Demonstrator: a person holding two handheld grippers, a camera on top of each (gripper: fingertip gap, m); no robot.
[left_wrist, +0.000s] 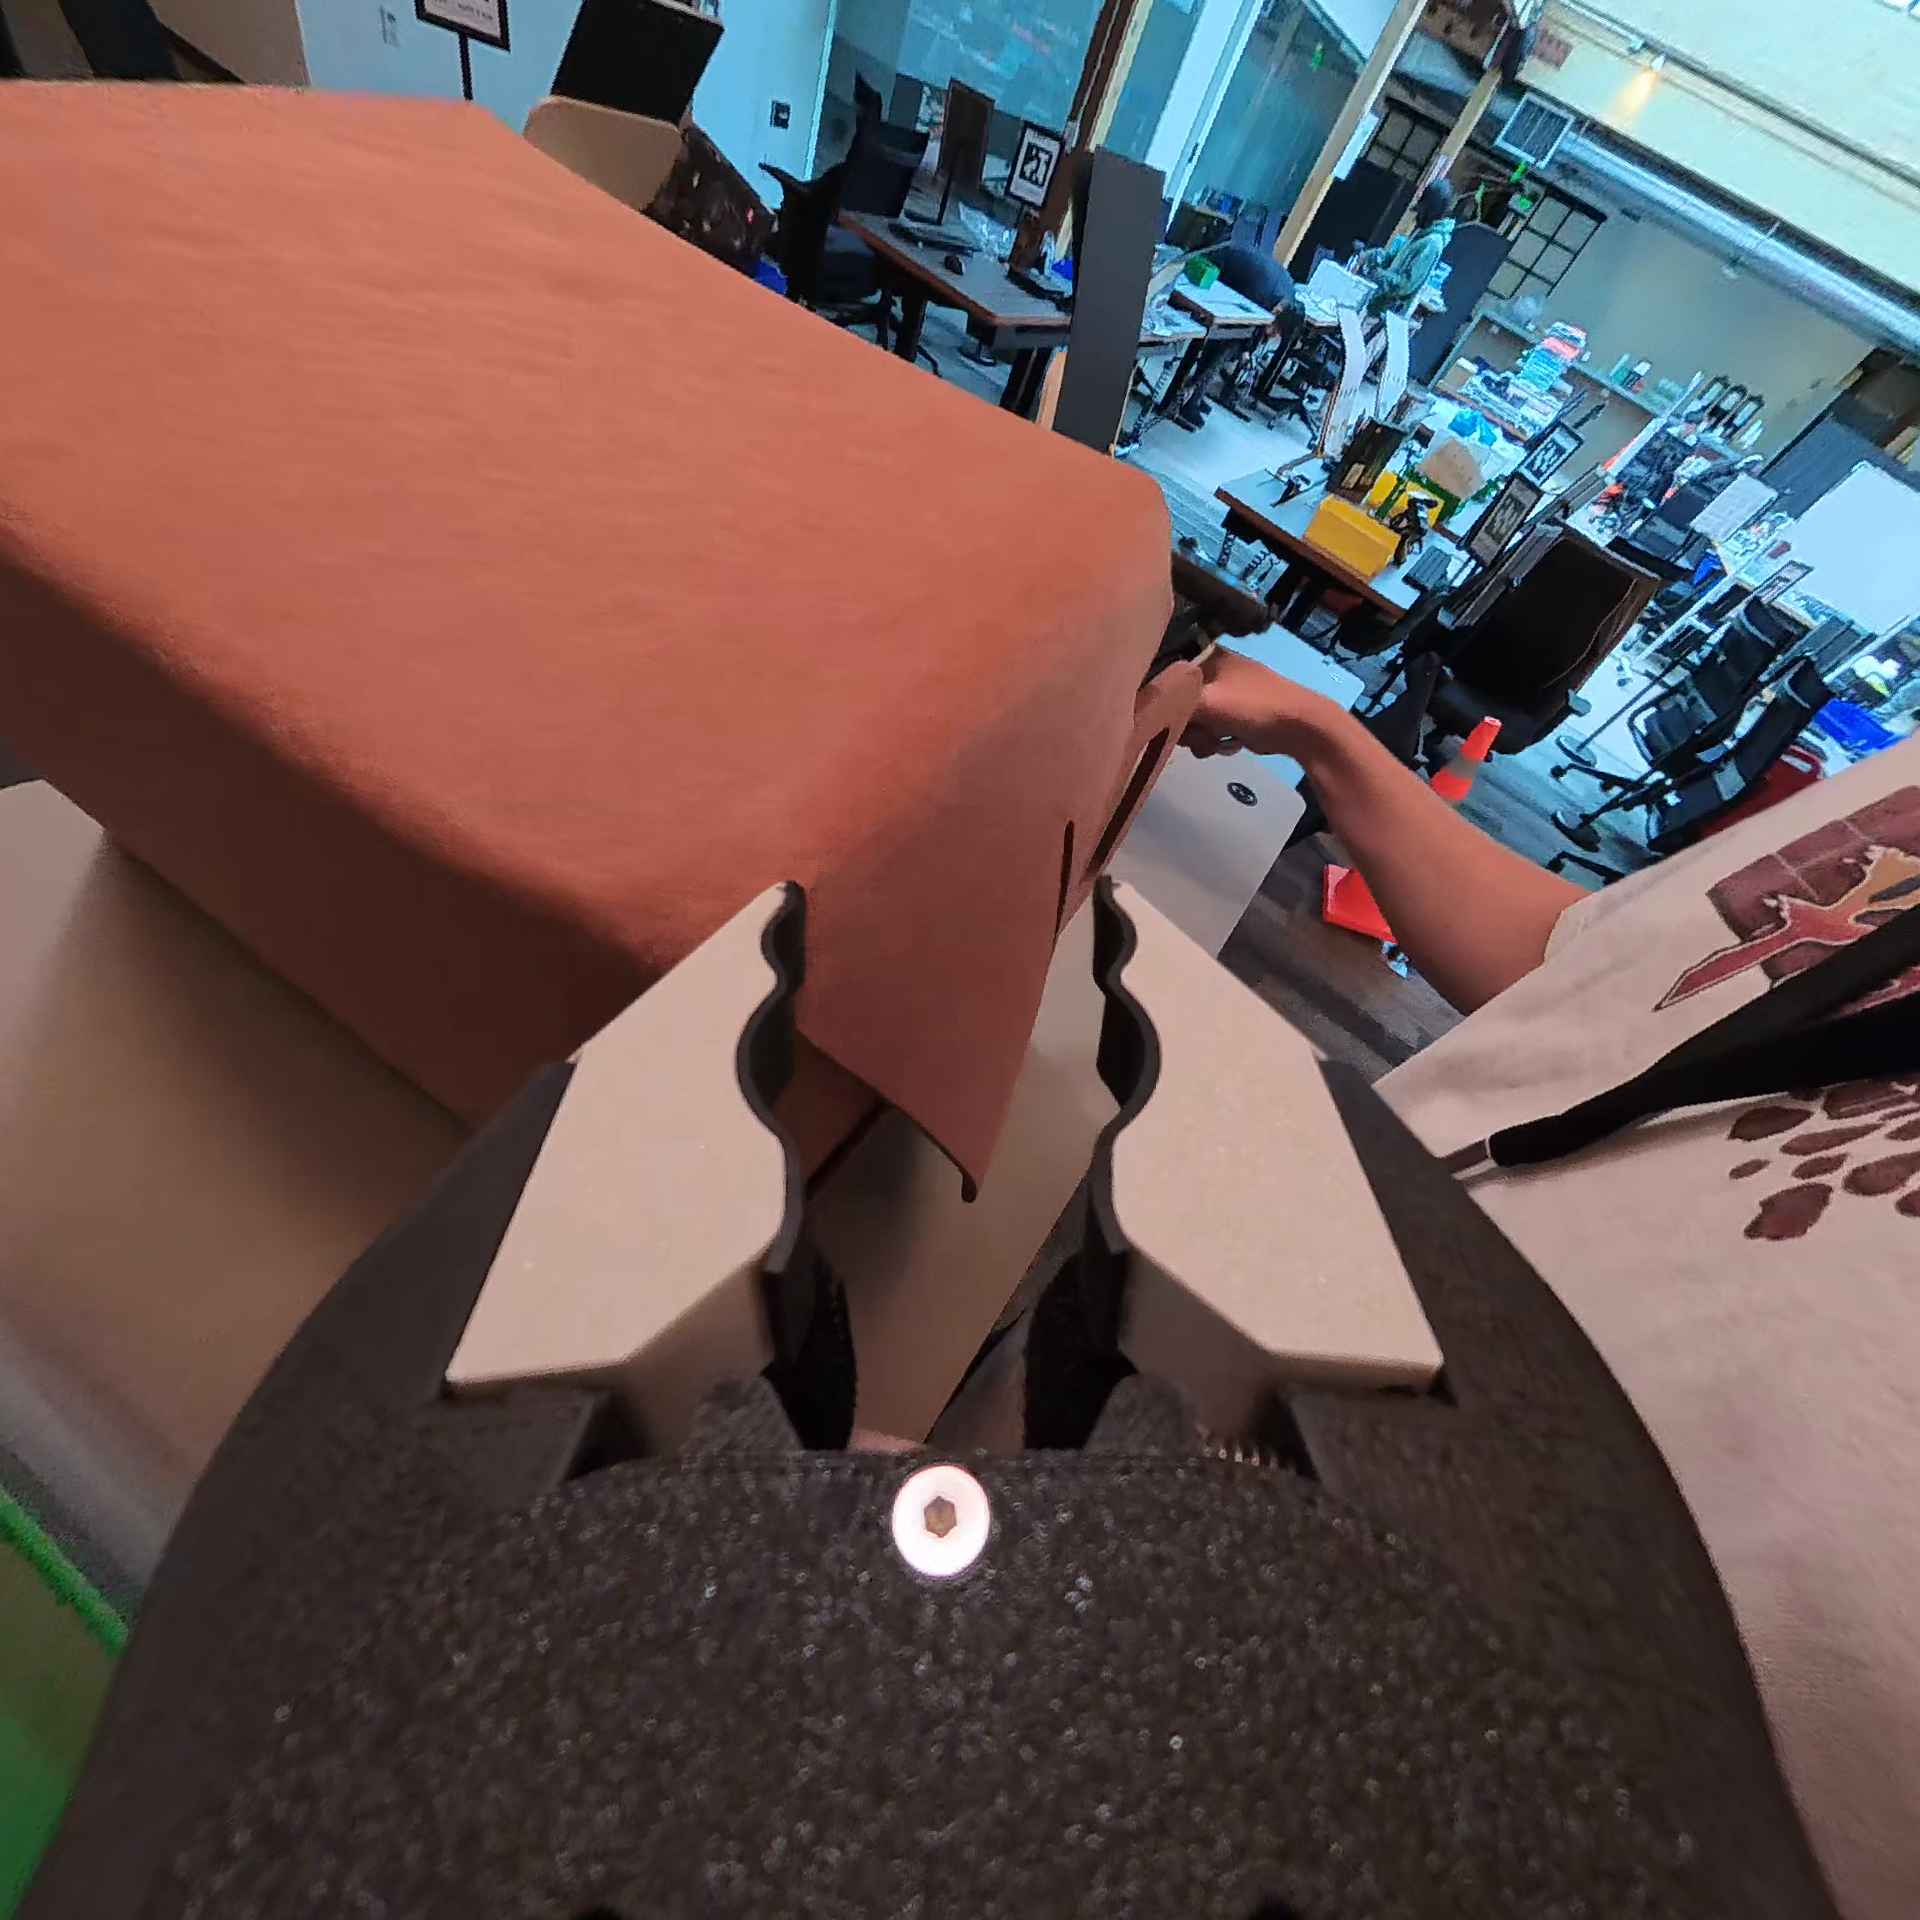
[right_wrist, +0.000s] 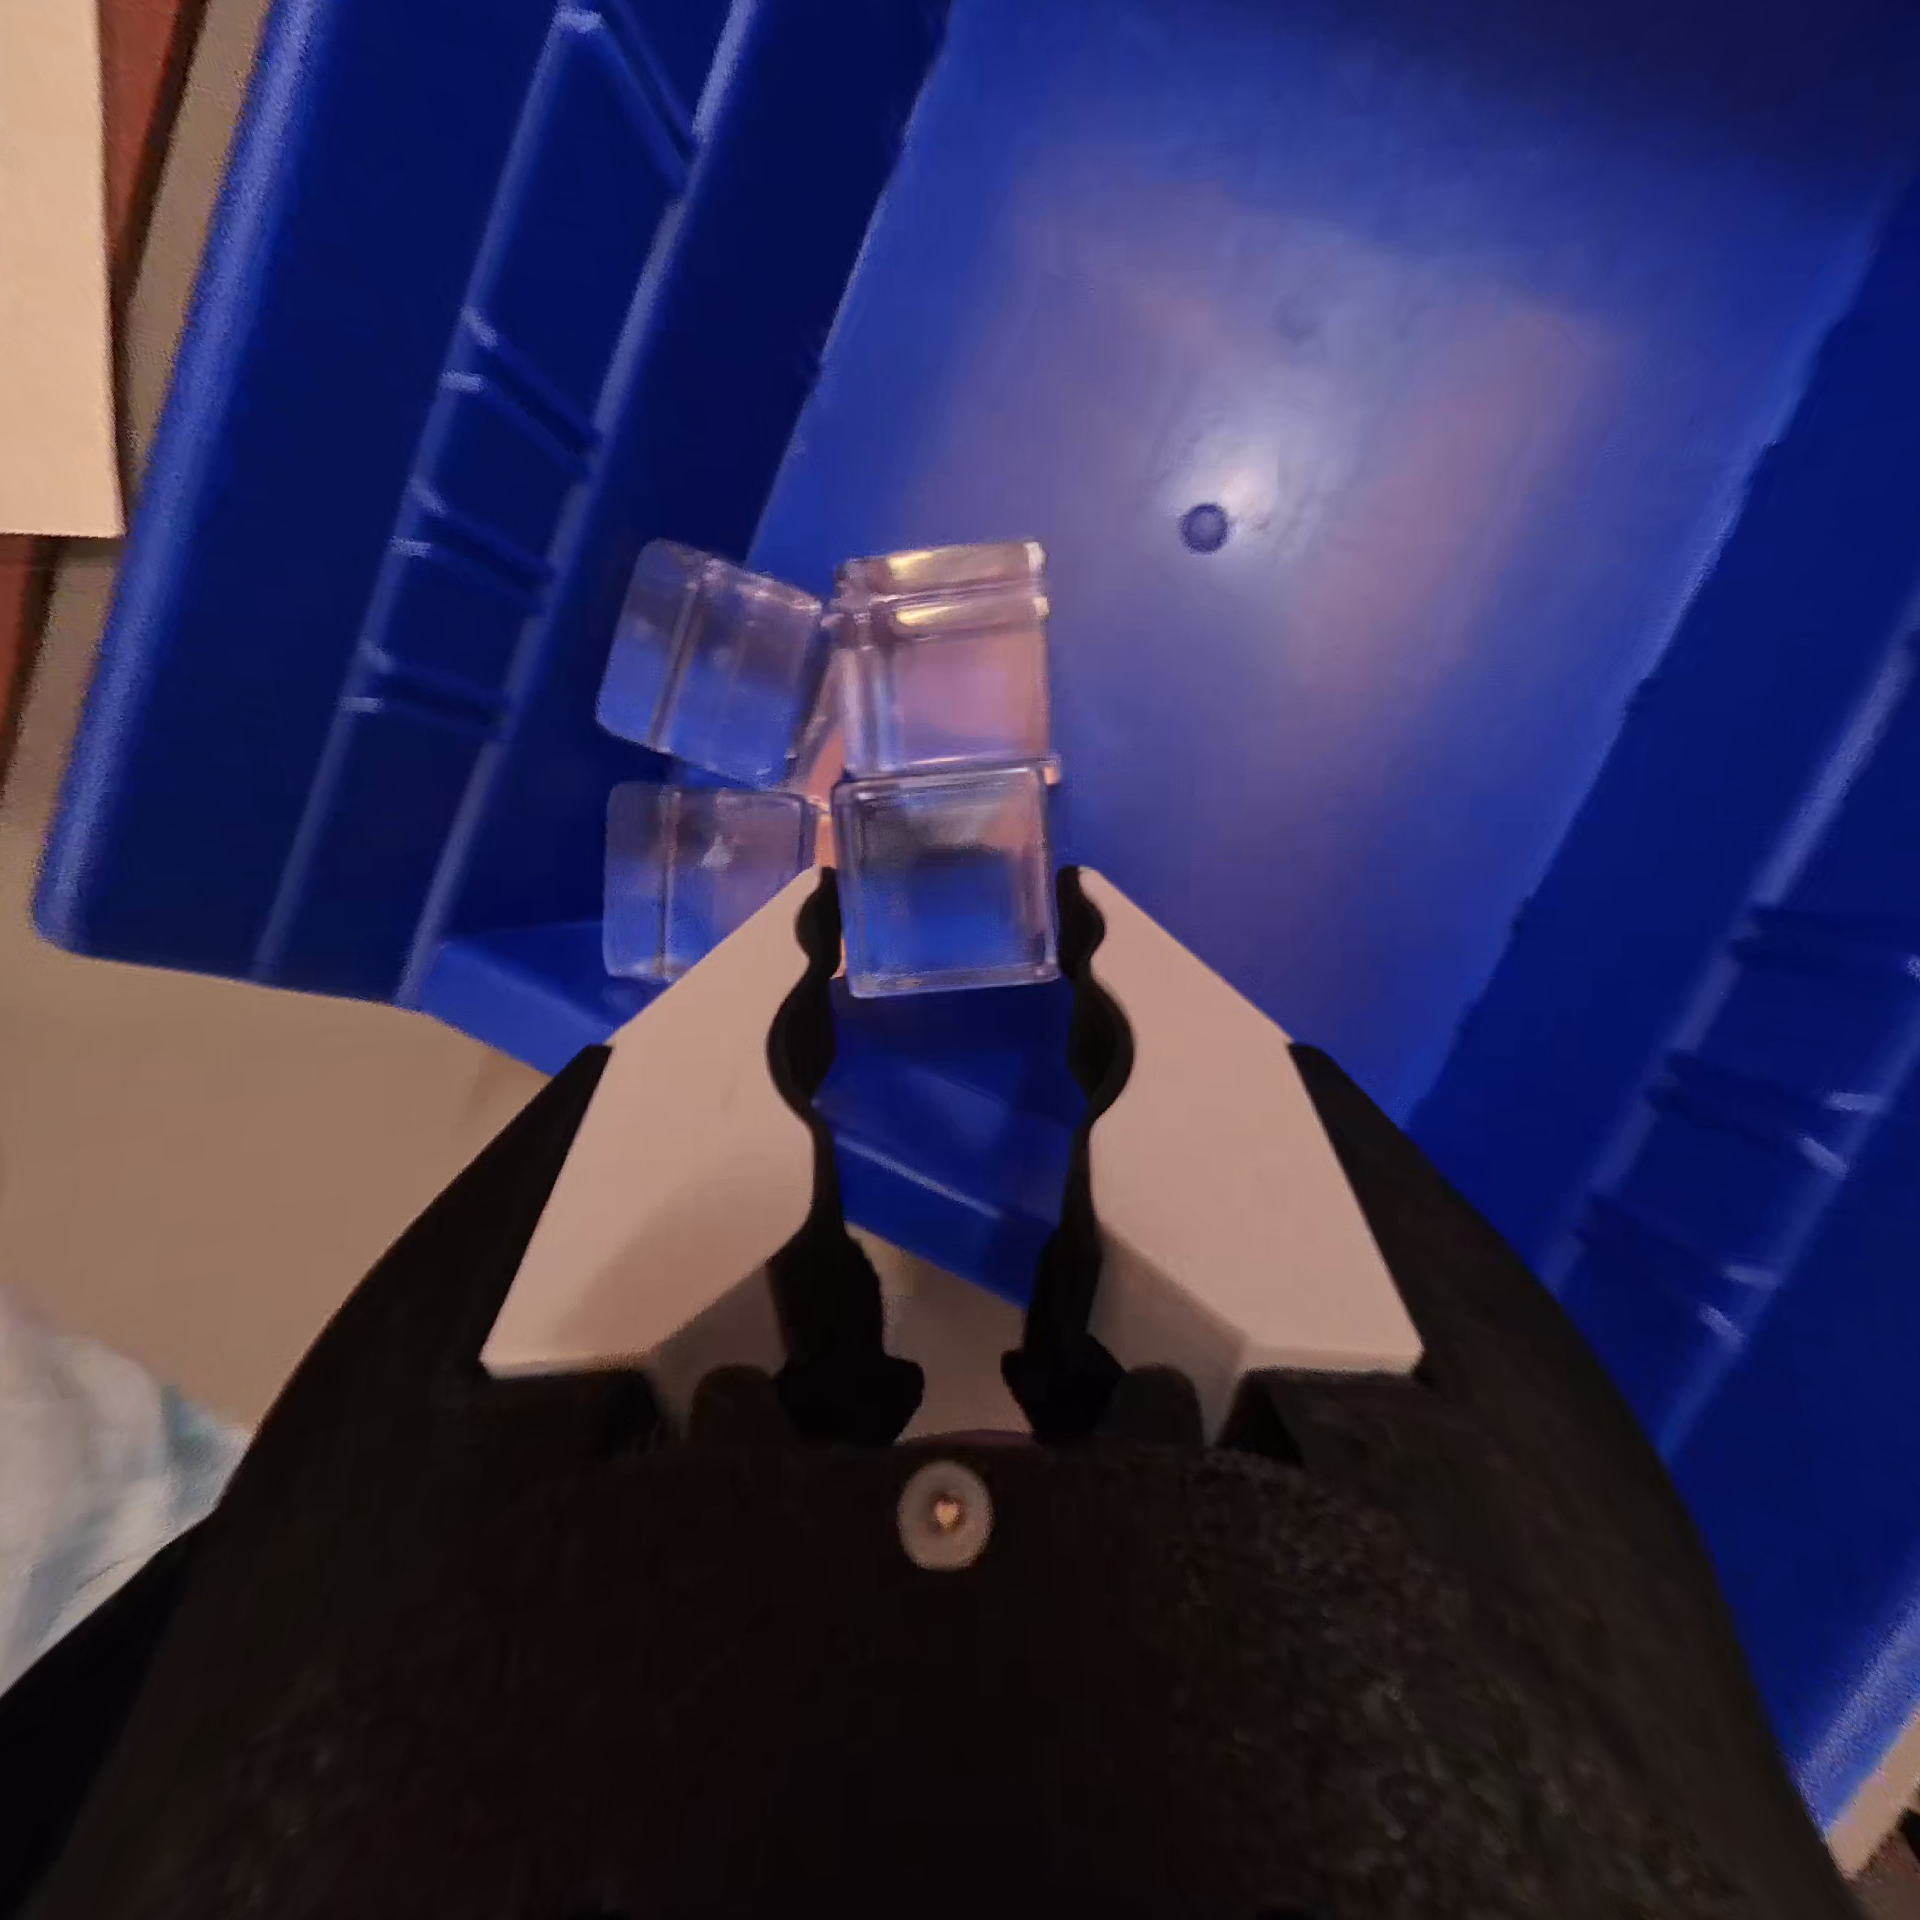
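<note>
From my right gripper (right_wrist: 945, 883), fingers pinching the nearest clear cube (right_wrist: 943, 878) over three blurred ones at 11 o'clock in the blue bin (right_wrist: 1351, 416), while my left gripper (left_wrist: 951, 904) gapes around a rust cloth (left_wrist: 520, 520) corner, its table hidden.

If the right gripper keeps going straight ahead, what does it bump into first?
Probably the clear cube already sitting between the right gripper's fingertips, with another clear cube just beyond, inside the blue bin.
</note>
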